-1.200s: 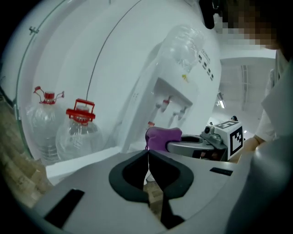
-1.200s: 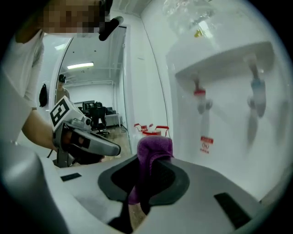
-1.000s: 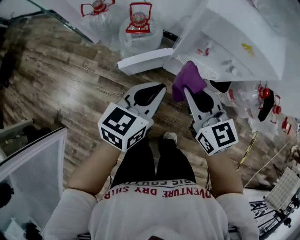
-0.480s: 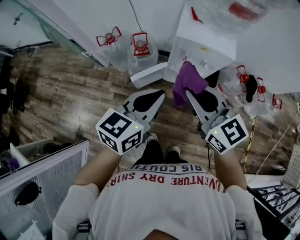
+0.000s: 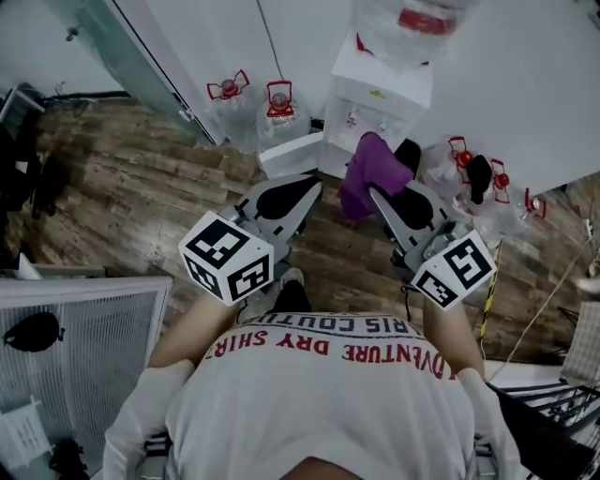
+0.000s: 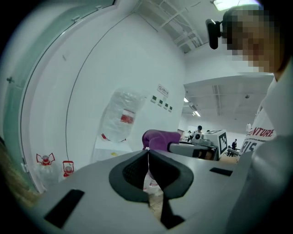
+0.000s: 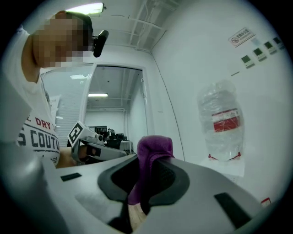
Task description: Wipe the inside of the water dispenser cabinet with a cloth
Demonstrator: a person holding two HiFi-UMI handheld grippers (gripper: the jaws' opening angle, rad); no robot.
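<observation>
The soft purple cloth (image 5: 371,174) sits pinched between the jaws of the right gripper (image 5: 382,193), bunching up past their tips, near the white water dispenser (image 5: 375,103); the left gripper (image 5: 307,187), alongside, has its jaws pressed together on nothing.

The purple cloth (image 5: 372,173) is hiding part of the water dispenser's (image 5: 380,94) lower cabinet, whose inside cannot be made out. The bottle (image 5: 412,21) on top is running off the upper edge. The wall sign's (image 7: 241,36) print is too small to read.

2 red-handled jugs (image 5: 279,103) stand side by side on plank floor (image 5: 112,178).
</observation>
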